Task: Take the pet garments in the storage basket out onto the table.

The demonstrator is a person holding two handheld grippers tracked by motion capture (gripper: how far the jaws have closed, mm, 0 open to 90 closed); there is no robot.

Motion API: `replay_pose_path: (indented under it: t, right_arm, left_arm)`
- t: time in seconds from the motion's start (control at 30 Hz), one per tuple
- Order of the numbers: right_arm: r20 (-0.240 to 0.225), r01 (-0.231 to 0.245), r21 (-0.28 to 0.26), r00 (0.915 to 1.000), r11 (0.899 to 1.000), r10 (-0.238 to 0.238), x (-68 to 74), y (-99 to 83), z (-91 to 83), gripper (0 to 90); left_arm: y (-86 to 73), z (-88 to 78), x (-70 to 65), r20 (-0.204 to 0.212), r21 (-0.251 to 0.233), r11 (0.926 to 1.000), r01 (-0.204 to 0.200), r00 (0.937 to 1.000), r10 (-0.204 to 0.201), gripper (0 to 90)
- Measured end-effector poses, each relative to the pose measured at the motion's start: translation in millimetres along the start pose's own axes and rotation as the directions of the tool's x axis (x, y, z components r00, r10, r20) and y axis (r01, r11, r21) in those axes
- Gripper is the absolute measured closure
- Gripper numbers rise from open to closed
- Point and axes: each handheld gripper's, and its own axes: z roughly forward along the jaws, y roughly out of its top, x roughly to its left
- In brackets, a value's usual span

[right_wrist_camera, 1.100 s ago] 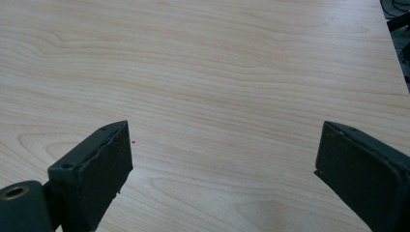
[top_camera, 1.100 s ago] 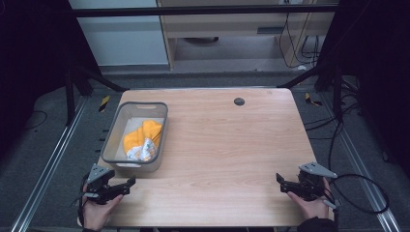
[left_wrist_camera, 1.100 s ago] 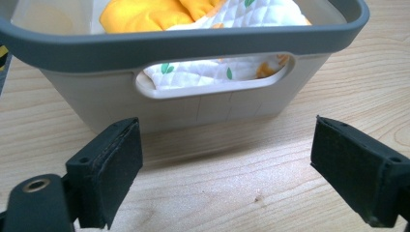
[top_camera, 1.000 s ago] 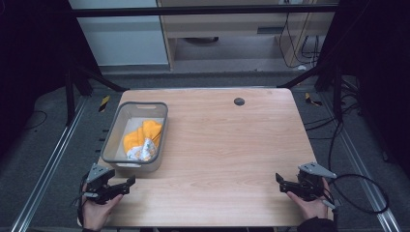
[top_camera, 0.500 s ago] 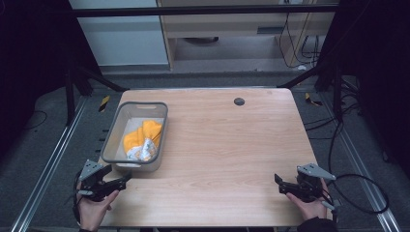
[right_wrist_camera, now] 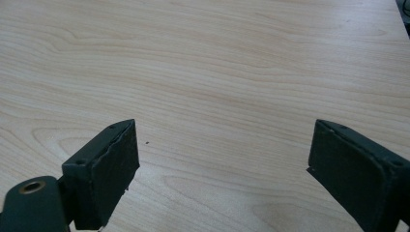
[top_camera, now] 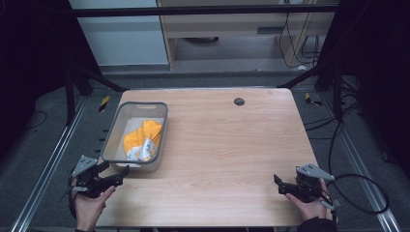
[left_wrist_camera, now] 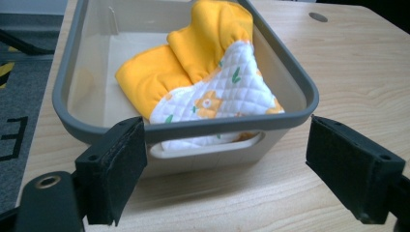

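Yellow cloth (top_camera: 141,137) lies bunched inside the grey bin (top_camera: 159,112) on the left half of the table (top_camera: 227,145) — part plain orange-yellow, part white quilted fabric with small flower prints. In the left gripper view the cloth (left_wrist_camera: 203,72) fills the middle and near end of the bin (left_wrist_camera: 290,72), and its quilted edge presses against the handle cut-out in the near wall.

Your left tool (top_camera: 113,175) sits at the table's near left corner, just short of the bin's near end, held in your left hand (top_camera: 87,205). Its jaws stand wide apart, one to each side of the bin's near wall as seen along the left tool (left_wrist_camera: 227,164), and they grip nothing.

Your right tool (top_camera: 278,183) rests low over the near right part of the table, well apart from the bin, with your right hand (top_camera: 309,205) behind it. Seen along the right tool (right_wrist_camera: 222,169), its jaws are spread wide too — bare wood grain (right_wrist_camera: 217,72) lies between them.

A small dark round hole (top_camera: 239,101) marks the far side of the table.
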Motion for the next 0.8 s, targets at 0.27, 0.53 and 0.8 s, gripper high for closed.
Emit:
replay_pose_path:
  t: [0.27, 0.53, 0.8]
  right_arm:
    - [0.003, 0.022, -0.005, 0.9998, 1.0, -0.022, 0.7, -0.7, 1.8, 11.3]
    - [-0.001, 0.043, 0.003, 0.9991, 0.999, -0.043, 4.6, -1.6, 4.4, 11.3]
    - [0.004, 0.04, 0.01, 0.9992, 0.999, -0.04, 4.4, -1.8, 4.4, 11.3]
  left_arm:
    - [10.5, -4.0, 2.7, 0.002, -0.026, 0.9996, 0.013, 0.9999, -0.013, 14.3]
    - [23.5, -2.3, 1.3, 0.003, -0.04, 0.9992, -0.002, 1.0, 0.002, 14.2]
    - [36.1, 2.6, -0.8, 0.01, -0.039, 0.999, -0.021, 0.9997, 0.022, 14.3]
